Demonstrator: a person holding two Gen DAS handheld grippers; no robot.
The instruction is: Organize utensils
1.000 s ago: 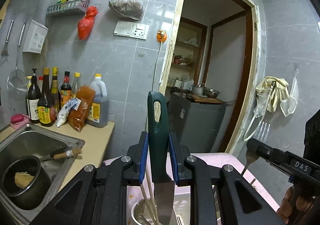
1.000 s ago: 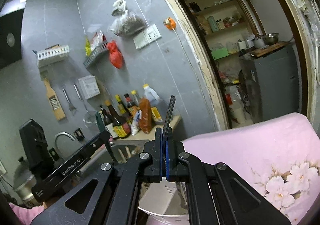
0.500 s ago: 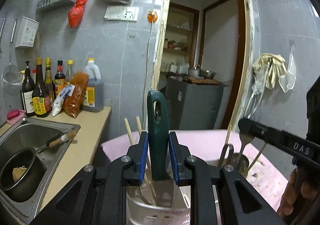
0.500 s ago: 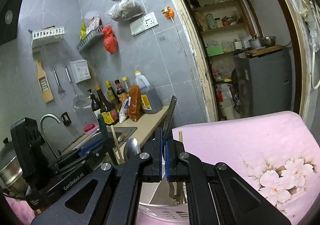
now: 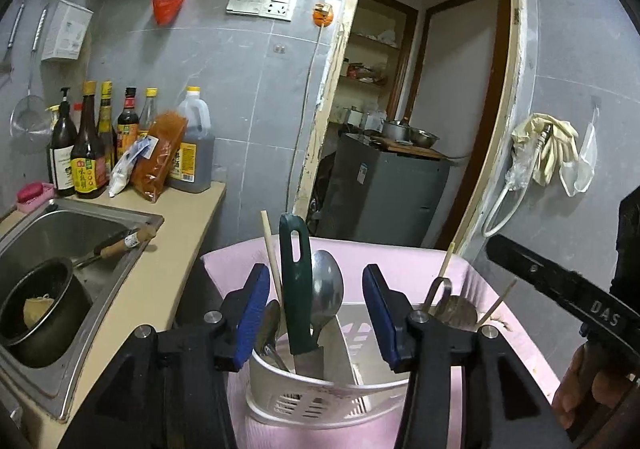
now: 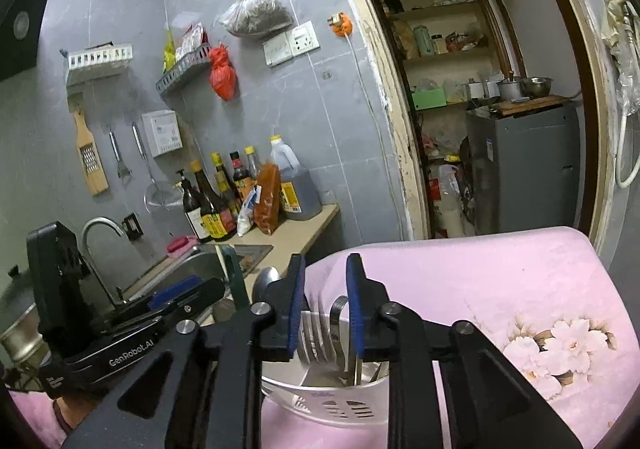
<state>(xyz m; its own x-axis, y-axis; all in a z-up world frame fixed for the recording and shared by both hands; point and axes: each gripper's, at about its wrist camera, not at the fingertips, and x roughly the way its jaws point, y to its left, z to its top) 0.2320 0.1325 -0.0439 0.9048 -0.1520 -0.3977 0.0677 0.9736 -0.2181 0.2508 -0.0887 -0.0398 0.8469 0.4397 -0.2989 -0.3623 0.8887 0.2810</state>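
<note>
Status: the task appears close to complete. The caddy (image 5: 320,395) stands on the pink cloth (image 5: 400,261) and already holds most of the items in view. In the left wrist view, the knife (image 5: 297,289) stands blade-down in the caddy's left compartment, handle up, beside a large spoon (image 5: 327,289), a smaller spoon (image 5: 267,323) and a chopstick (image 5: 271,253). Just beyond the caddy's right side are a ladle-like utensil (image 5: 456,309) and two more chopsticks; whether these stand inside the caddy or behind it cannot be determined, as the right finger of the left gripper covers that area. In the right wrist view, a fork (image 6: 316,337) and a further metal handle (image 6: 338,315) stand in the caddy (image 6: 324,397).

Remaining work, as a judgement: at most, confirming the items behind the caddy. A wooden-handled utensil (image 5: 120,245) lies across the sink (image 5: 116,215); whether it belongs to the task is unclear.

Left gripper (image 5: 316,315): jaws wide apart, straddling the knife handle without contact. It holds nothing.

Right gripper (image 6: 323,307): jaws apart by a moderate gap, positioned over the fork tines. No contact with the fork is evident; it holds nothing
</note>
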